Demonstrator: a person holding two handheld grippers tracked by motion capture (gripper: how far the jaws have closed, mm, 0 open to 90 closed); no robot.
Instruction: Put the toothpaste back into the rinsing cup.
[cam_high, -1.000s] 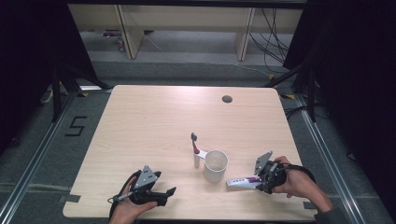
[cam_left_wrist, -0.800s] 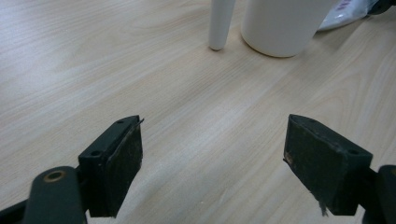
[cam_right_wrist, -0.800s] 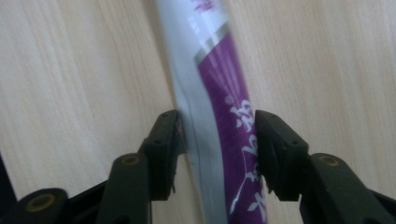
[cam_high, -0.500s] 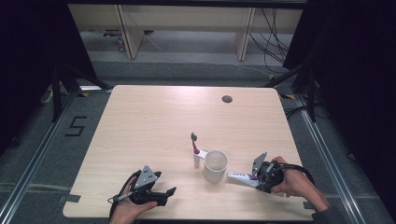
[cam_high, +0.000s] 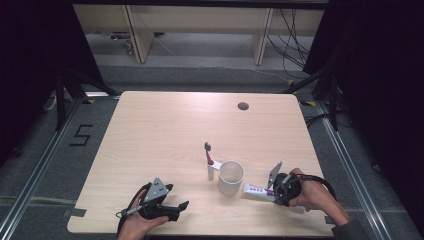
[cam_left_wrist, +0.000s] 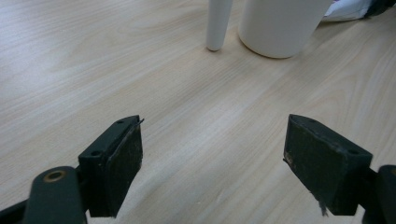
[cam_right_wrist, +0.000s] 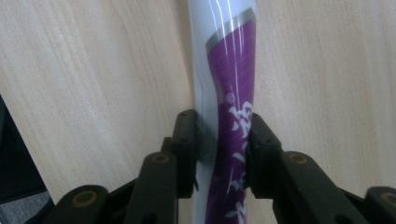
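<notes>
1. 2 grippers sit low in the high view: the left gripper at the lower left of centre, the right gripper at the lower right, each held in a person's hand on the wooden table.
2. The right gripper's jaws have just been closing and now clamp a white and purple tube from both sides; in the right gripper view the 2 black pads press into it near the bottom centre of the frame, and the tube's wall dents inward between them.
3. In the high view the tube lies flat on the table at the lower right of centre, its free end pointing left toward a white cup and lying just beside the cup's base.
4. The cup stands upright just below the middle of the high view; a toothbrush stands upright just beside it on its left, bristle head at the top.
5. The left gripper's jaws stand wide apart with nothing between them; in the left gripper view bare table shows in the gap, and the cup and the toothbrush's white handle are at the top edge of the frame, well apart from the pads.
6. A small dark round hole lies in the table toward the upper right of its top.
</notes>
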